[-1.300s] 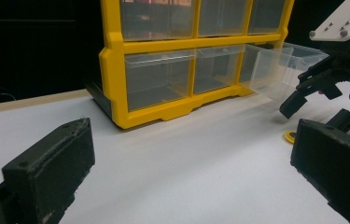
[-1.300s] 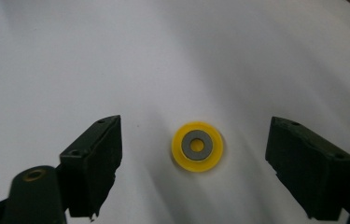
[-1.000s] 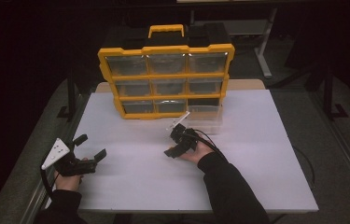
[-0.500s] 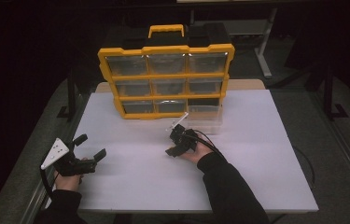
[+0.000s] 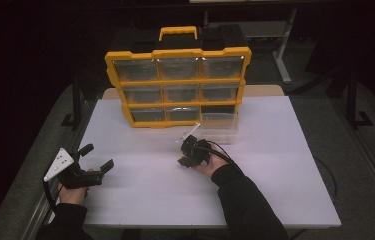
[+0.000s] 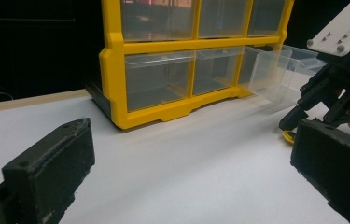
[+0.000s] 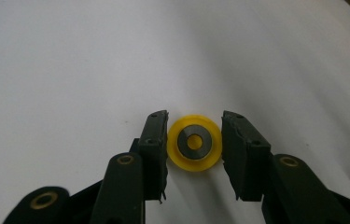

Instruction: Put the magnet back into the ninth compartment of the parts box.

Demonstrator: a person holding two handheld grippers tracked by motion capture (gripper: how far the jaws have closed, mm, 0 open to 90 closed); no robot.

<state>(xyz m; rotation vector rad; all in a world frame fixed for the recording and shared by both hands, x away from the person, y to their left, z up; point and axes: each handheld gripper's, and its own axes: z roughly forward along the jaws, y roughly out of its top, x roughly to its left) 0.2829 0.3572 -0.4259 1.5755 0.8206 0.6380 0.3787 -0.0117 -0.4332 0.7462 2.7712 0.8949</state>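
Found the right gripper (image 7: 194, 117) clamped on a yellow disc (image 7: 194, 143) with a dark metal ring at its centre. Noted both pads pressed against the disc's rim from opposite sides, after just closing in on it. Located the disc flat on the white surface (image 5: 275, 165), lower centre of the right gripper view, and just below centre in the high view, in front of the organiser.

Judged the edge-on pinch sensible: too thin a piece to take from above, so gripped across its width for a clean lift.

Observed a yellow-framed drawer organiser (image 5: 177, 81) upright at upper centre of the high view. Noted its lower right clear drawer (image 5: 218, 125) pulled out onto the surface, just above the right gripper (image 5: 187, 150). Judged the open drawer the likely destination for the disc, hence left drawn out and close by.

Recorded the right forearm entering from the bottom edge and angled up and left, wrist bent so that the gripper tips steeply down at the surface.

Found the left gripper (image 5: 97, 156) at lower left of the high view, well apart from the work, spread wide with nothing between. Noted it aimed roughly level toward the organiser and held low over the surface; judged idle, kept clear of the right arm's path.
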